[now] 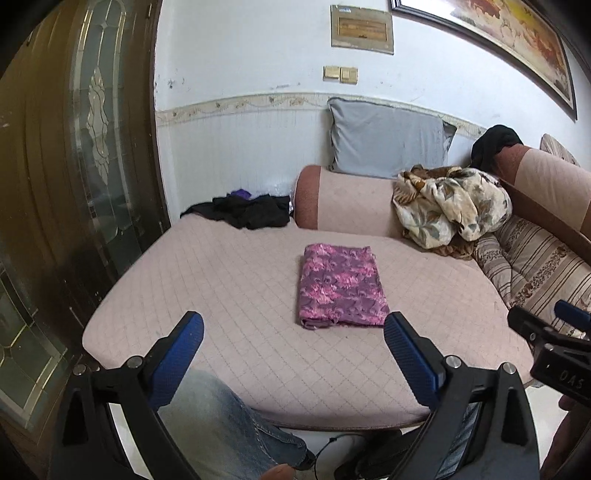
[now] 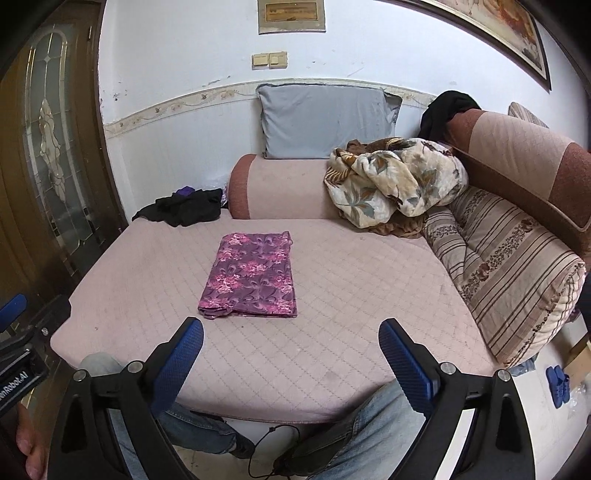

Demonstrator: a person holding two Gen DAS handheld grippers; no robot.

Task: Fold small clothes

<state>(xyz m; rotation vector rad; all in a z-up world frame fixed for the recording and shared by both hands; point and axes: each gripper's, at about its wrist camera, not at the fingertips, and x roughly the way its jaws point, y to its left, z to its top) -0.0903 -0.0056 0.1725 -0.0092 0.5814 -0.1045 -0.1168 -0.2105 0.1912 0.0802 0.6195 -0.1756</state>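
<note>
Holding our left gripper (image 1: 293, 341) and right gripper (image 2: 291, 345) with jaws wide apart and empty, we see the purple floral cloth (image 2: 250, 277) folded flat mid-sofa cushion (image 2: 369, 295). Any further fold should probably pinch both near corners evenly.

Painting (image 1: 517, 40) cut by top edge; wall plaque (image 1: 362, 29) text too small to read.

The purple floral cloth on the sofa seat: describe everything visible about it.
The purple-and-pink floral folded cloth is a thin, patterned fabric folded into a neat flat rectangle, its layered edges showing at the near end. It lies alone on the pink quilted sofa seat, touching nothing else. Both hand-held grippers sit open short of it, holding nothing.
</note>
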